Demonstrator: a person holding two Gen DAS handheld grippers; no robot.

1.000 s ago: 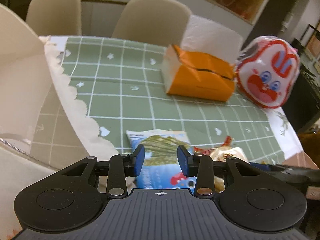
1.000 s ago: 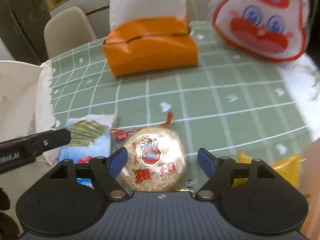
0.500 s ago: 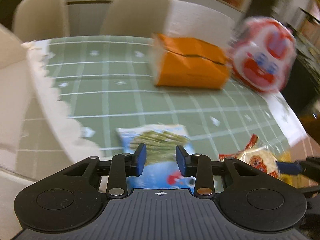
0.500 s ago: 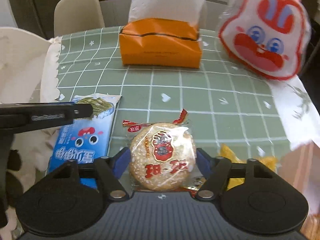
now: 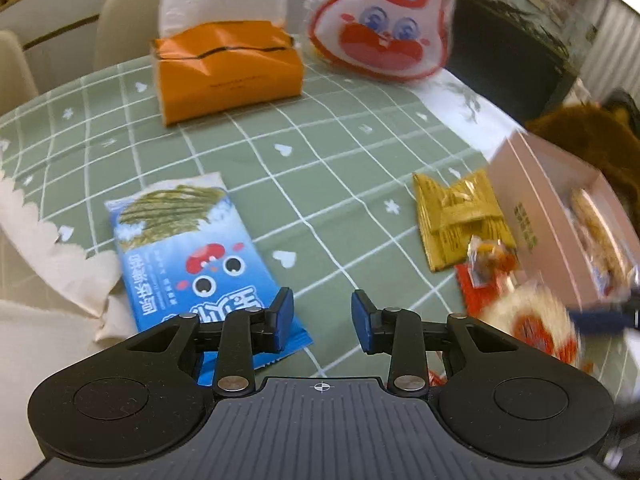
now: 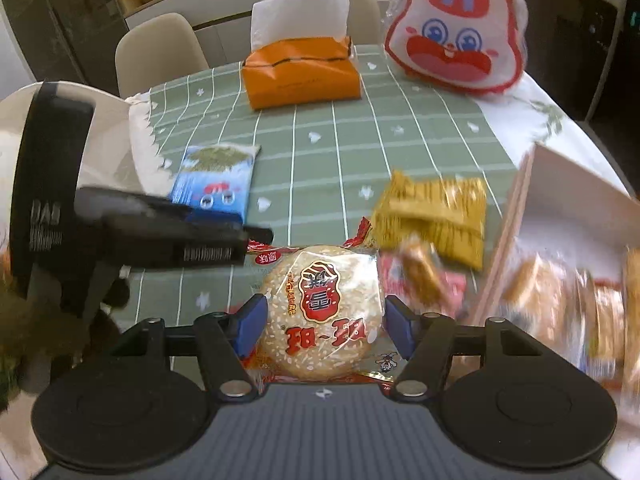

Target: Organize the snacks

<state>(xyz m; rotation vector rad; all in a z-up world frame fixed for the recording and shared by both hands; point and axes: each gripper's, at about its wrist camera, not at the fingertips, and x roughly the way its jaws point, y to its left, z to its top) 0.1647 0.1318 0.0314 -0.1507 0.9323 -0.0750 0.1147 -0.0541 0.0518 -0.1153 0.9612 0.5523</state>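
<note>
My right gripper is shut on a round sesame rice cracker in a clear wrapper, held above the green tablecloth; it shows blurred in the left wrist view. My left gripper is open and empty, just right of a blue seaweed snack packet, which also shows in the right wrist view. A yellow snack packet and a small red packet lie beside a pink box that holds several wrapped crackers.
An orange tissue box and a rabbit-face bag stand at the far side of the table. A white paper bag lies at the left. Chairs stand behind the table.
My right gripper closed on the sesame cracker and lifted it toward the pink box on the right. My left gripper swung right, off the blue packet, and opened wider.
</note>
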